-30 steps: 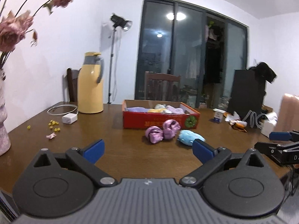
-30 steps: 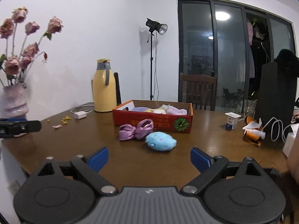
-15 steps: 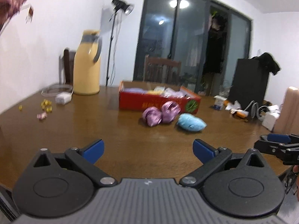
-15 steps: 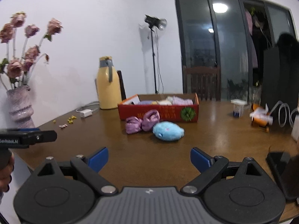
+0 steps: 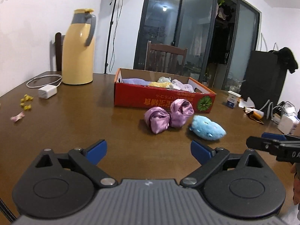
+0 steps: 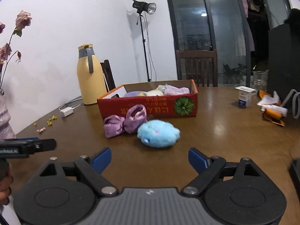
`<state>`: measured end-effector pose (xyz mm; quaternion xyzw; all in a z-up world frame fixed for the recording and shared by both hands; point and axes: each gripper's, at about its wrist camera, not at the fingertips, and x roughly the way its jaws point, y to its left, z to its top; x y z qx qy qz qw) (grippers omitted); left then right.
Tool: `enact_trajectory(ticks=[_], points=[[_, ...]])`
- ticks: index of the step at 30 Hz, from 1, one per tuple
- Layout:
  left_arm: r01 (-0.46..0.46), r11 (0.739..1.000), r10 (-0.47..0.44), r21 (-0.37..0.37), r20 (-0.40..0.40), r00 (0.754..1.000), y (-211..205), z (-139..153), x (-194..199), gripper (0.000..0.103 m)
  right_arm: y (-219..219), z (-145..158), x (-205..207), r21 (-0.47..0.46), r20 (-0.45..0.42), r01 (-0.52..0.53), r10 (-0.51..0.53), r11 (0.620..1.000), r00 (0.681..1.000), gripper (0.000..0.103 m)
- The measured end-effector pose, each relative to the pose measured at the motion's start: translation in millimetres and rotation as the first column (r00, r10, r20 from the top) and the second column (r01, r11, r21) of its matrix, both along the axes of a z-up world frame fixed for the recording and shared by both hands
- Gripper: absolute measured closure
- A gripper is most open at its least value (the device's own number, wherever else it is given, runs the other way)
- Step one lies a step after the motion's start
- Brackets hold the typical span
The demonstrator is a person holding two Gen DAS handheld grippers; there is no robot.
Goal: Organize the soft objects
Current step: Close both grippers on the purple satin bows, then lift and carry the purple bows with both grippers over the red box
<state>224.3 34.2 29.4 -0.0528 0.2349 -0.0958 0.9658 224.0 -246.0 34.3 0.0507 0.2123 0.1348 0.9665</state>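
- Left wrist view: the left gripper (image 5: 149, 151) hangs over bare table (image 5: 75, 127), jaws wide but closing, nothing between them. Only this cam shows the charger (image 5: 47, 92) up close, plus the right gripper (image 5: 270, 144) poking in from the right edge.
- One purple satin bow (image 5: 168, 117) and one blue plush (image 5: 207, 128) lie side by side in front of the red box (image 5: 161, 98), which has several soft bits inside.
- Right wrist view: the right gripper (image 6: 149, 158) is also wide, closing, empty, with the plush just ahead of it. Only here you get the dried flowers (image 6: 11, 37) in a vase.
- Room: brown wooden table, white walls, dark glass doors, one studio light (image 6: 143, 6), one yellow thermos (image 6: 90, 75), two chairs.
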Motion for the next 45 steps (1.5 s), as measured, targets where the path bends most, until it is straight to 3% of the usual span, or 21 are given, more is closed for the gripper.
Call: enact_trajectory(ticks=[3,9,13,15,18,21,26,29,32,36,39,45], points=[[0.004,1.0,-0.005,-0.013,-0.022,1.0,-6,-5,35,0.017,0,0,35,0.064,-0.032,-0.013,0.015,0.998,0.999,0.021],[0.039,0.996,-0.046,-0.08,-0.086,0.995,-11,-15,111,0.033,9,1,110,0.109,-0.054,-0.022,0.028,0.994,0.998,0.024],[-0.001,0.996,-0.011,-0.093,-0.123,0.992,-12,-29,146,0.036,30,-8,164,0.081,-0.086,-0.025,0.032,0.996,0.996,0.03],[0.017,0.992,-0.037,-0.128,-0.154,0.987,-9,-38,153,0.042,41,-17,182,0.069,-0.118,-0.051,0.059,0.996,0.991,0.05],[0.049,0.988,-0.073,-0.148,-0.163,0.984,-7,-43,153,0.053,50,-35,193,0.085,-0.151,-0.079,0.091,0.993,0.984,0.07],[0.095,0.981,-0.121,-0.167,-0.157,0.98,-9,-44,151,0.073,54,-36,188,0.054,-0.125,-0.105,0.111,0.993,0.986,0.076],[0.112,0.982,-0.135,-0.154,-0.147,0.98,-13,-44,149,0.075,51,-37,190,0.079,-0.131,-0.115,0.124,0.99,0.984,0.081],[0.118,0.982,-0.139,-0.147,-0.142,0.98,-15,-43,147,0.078,47,-38,190,0.113,-0.127,-0.122,0.136,0.986,0.983,0.089],[0.104,0.985,-0.125,-0.139,-0.154,0.98,-16,-39,143,0.079,51,-33,180,0.074,-0.1,-0.103,0.11,0.992,0.989,0.095],[0.105,0.98,-0.124,-0.17,-0.109,0.986,-12,-14,104,0.081,54,-13,119,0.08,-0.003,-0.1,0.101,0.992,0.995,0.099],[0.143,0.979,-0.155,-0.148,-0.069,0.986,-17,0,64,0.081,51,-7,65,0.075,0.027,-0.098,0.096,0.992,0.995,0.099],[0.23,0.967,-0.24,-0.111,-0.089,0.967,-42,-2,-4,0.081,26,-14,-4,0.098,-0.012,-0.059,0.06,0.993,0.998,0.099]])
